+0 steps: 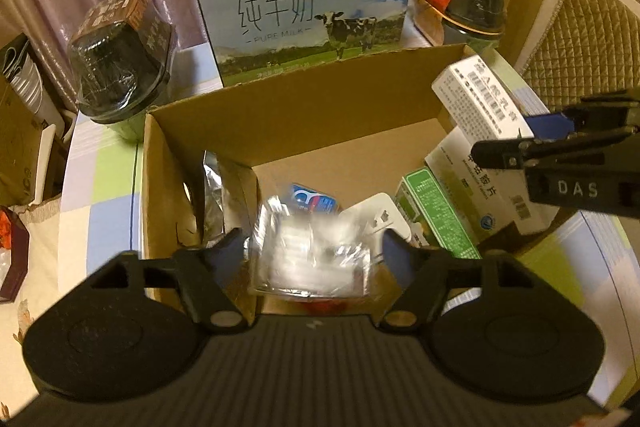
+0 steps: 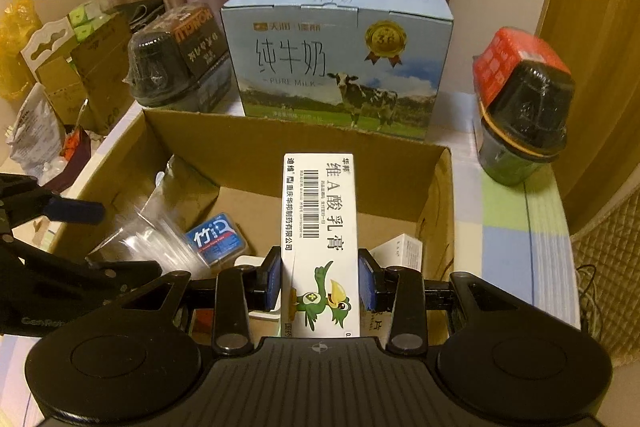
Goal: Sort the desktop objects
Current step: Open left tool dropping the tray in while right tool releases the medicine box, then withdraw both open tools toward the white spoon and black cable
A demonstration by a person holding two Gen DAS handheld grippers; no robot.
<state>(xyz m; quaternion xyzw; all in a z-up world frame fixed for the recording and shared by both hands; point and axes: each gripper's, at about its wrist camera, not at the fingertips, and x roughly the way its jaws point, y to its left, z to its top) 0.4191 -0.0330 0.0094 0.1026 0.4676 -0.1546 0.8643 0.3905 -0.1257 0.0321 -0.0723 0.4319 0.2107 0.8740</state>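
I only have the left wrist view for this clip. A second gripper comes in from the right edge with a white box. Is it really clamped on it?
Observer: Yes. The right wrist view shows both blue pads of the right gripper pressing the long sides of the white box.
Operator: Any print on it that I can't see?
Observer: A green cartoon bird on the upper face, at the gripper end.
Operator: Is it over the carton yet?
Observer: It seems so: the box points out over the inside of the open cardboard carton, which surrounds it on both sides.
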